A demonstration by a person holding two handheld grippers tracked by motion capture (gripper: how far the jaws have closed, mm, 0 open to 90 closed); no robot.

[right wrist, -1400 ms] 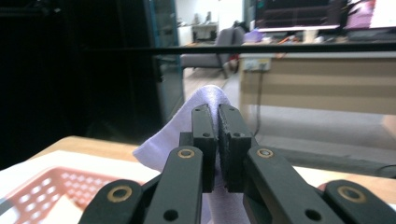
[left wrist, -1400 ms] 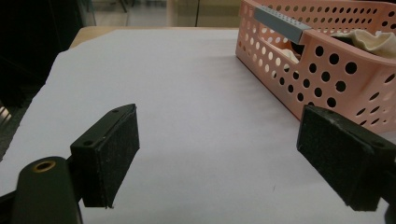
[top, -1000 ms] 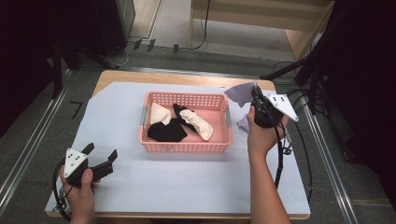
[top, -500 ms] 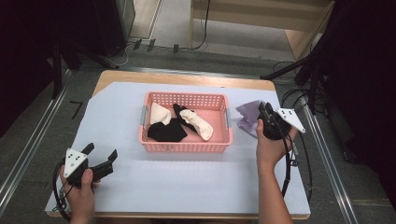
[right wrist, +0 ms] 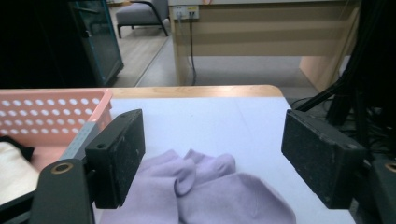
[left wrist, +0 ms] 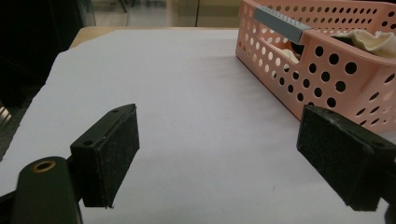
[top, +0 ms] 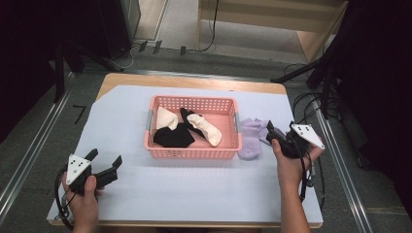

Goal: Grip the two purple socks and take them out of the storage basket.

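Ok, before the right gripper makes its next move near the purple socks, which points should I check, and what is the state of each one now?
1. Right gripper open: ok, jaws stand wide apart.
2. Purple socks between its jaws: ok, they lie on the sheet below the gap.
3. Socks outside the pink basket: ok, they lie beside its right end.
4. Socks free to lift: cannot tell, the near part is out of frame.
5. Left gripper out of the way: ok, open, far left of the basket.

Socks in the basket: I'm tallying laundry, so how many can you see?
3 at least: a cream sock at left, a black sock in front, another cream sock at right in the pink basket. More may be buried.
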